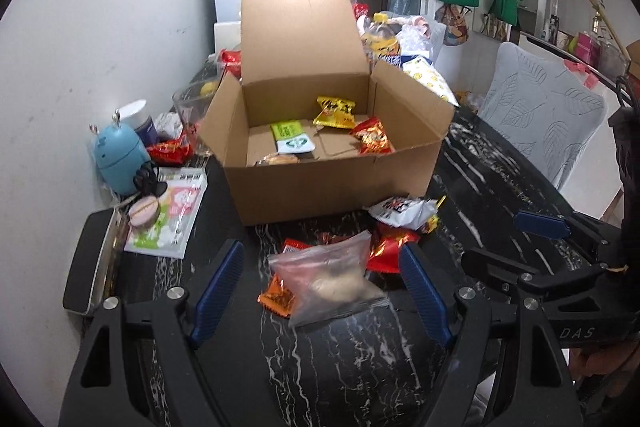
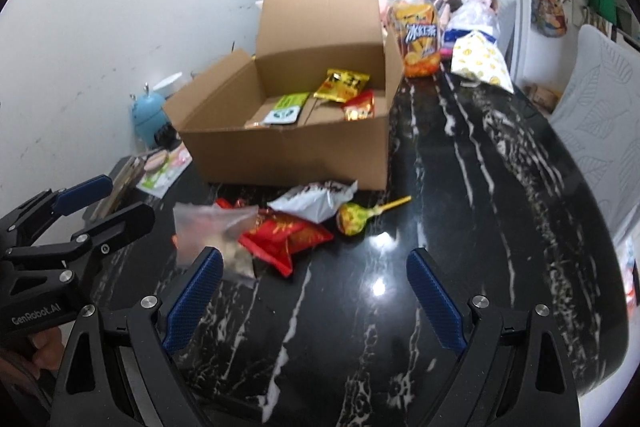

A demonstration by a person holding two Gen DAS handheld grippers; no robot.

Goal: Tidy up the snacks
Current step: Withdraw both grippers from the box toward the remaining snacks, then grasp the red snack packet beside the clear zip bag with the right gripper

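Observation:
An open cardboard box [image 1: 328, 183] [image 2: 288, 155] stands on the black marble table, with a yellow packet [image 1: 335, 111], a red packet [image 1: 370, 137] and a green-white packet [image 1: 292, 139] inside. In front of it lie loose snacks: a clear bag [image 1: 332, 283] [image 2: 208, 227], a red packet [image 2: 286, 237], a white packet [image 2: 314, 201], an orange packet [image 1: 276, 299] and a lollipop [image 2: 356, 219]. My left gripper [image 1: 322, 267] stands open with the clear bag lying between its fingers, untouched. My right gripper [image 2: 314, 269] is open over bare table, just right of the pile.
A blue gadget [image 1: 118, 159], a sticker sheet [image 1: 172, 211] and a dark case [image 1: 90, 259] lie along the left wall. An orange drink bottle [image 2: 416, 31] and a yellow-dotted bag [image 2: 480, 61] stand behind the box. A chair [image 1: 536, 119] is at the right.

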